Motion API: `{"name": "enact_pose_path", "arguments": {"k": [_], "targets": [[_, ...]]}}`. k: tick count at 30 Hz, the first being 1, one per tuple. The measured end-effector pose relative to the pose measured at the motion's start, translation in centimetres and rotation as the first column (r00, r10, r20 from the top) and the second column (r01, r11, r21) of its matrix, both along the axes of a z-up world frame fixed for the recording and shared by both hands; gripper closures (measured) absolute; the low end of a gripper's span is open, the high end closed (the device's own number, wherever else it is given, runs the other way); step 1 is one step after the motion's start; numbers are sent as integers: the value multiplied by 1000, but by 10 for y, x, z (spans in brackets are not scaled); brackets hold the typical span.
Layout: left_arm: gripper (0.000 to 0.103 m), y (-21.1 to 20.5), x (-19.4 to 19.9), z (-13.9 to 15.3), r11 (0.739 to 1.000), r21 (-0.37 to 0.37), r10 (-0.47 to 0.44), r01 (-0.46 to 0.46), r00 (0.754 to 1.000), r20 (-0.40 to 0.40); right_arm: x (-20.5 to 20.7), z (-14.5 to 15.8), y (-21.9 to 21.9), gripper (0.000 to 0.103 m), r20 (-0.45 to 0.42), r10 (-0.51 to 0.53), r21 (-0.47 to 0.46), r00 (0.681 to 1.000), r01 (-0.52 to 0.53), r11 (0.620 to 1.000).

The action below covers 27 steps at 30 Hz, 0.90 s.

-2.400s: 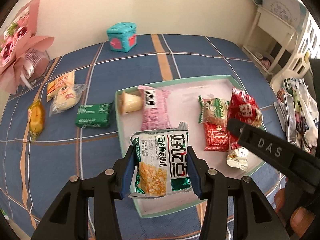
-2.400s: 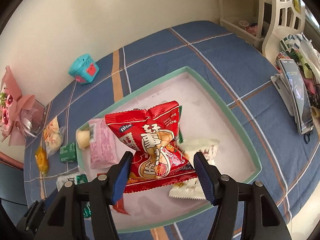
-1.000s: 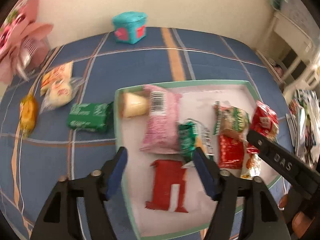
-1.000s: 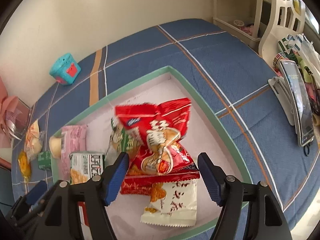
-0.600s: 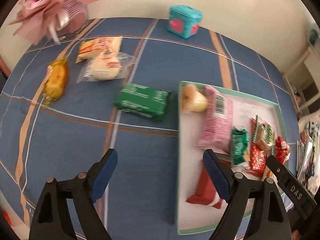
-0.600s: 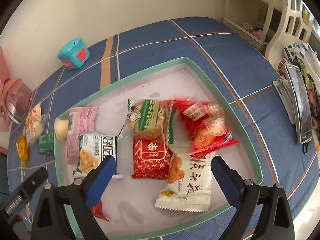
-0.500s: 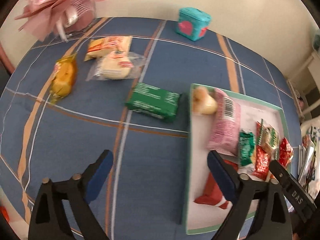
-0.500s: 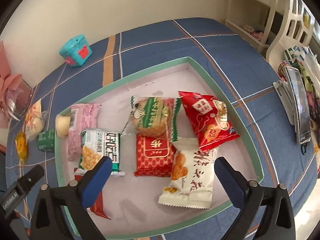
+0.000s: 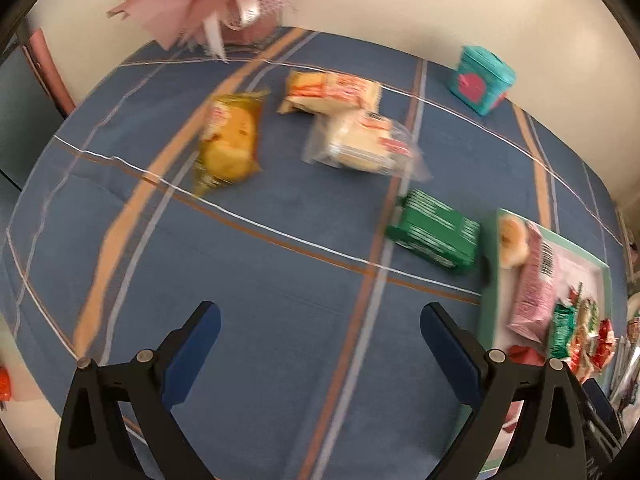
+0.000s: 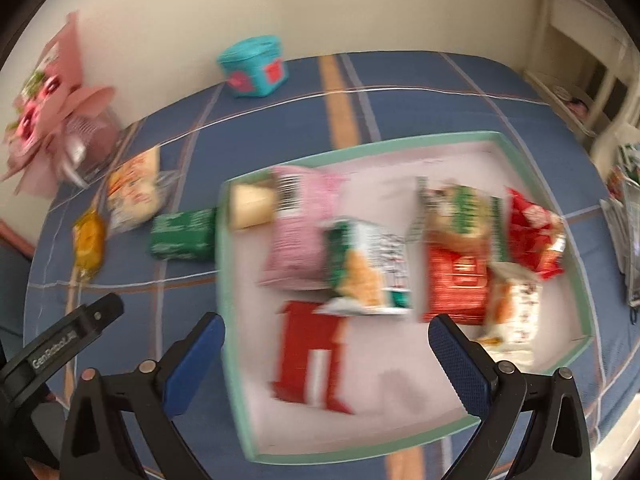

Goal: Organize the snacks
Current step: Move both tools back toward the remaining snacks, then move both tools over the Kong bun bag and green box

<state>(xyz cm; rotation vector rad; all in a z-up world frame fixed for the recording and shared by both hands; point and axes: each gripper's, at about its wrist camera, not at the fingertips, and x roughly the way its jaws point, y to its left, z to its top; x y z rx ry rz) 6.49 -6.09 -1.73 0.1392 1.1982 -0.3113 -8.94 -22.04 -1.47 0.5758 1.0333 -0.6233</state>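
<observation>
4 snacks outside tray on counter; green pack nearest. Left gripper, right gripper: fingers spread, empty, free for next pick.

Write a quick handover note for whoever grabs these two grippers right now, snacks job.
Left gripper: open, empty, over bare cloth.
Right gripper: open, empty, over the tray.
In the tray: pink bag, green-white bag, red packs and others.
Still on the cloth, left of the tray: green pack, clear-wrapped cake, orange-white pack, yellow cake.
Left to do: probably move those four into the tray.
</observation>
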Motion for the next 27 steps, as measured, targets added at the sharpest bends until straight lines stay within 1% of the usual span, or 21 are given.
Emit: {"name": "enact_pose_path", "arguments": {"k": [3, 9, 16, 19, 22, 25, 27], "targets": [[3, 14, 7, 1, 1000, 15, 13, -13, 1000, 9, 15, -1, 17, 0, -3, 34, -1, 999, -34, 999], [3, 42, 24, 1, 998, 16, 53, -53, 999, 7, 34, -3, 41, 0, 1, 78, 3, 997, -78, 997], [3, 62, 31, 3, 997, 15, 81, -81, 997, 5, 42, -4, 54, 0, -10, 110, -11, 994, -110, 994], [3, 59, 31, 3, 997, 12, 77, -77, 997, 5, 45, -4, 52, 0, -6, 117, -19, 993, -117, 993], [3, 45, 35, 3, 999, 12, 48, -49, 998, 28, 53, -1, 44, 0, 14, 120, -43, 993, -119, 992], [3, 29, 51, 2, 1000, 4, 18, -19, 999, 45, 70, 0, 30, 0, 27, 138, -83, 990, -135, 987], [3, 21, 68, 3, 1000, 0, 18, -18, 998, 57, 85, 0, 18, 0, 32, 148, -92, 989, -144, 985]]}}
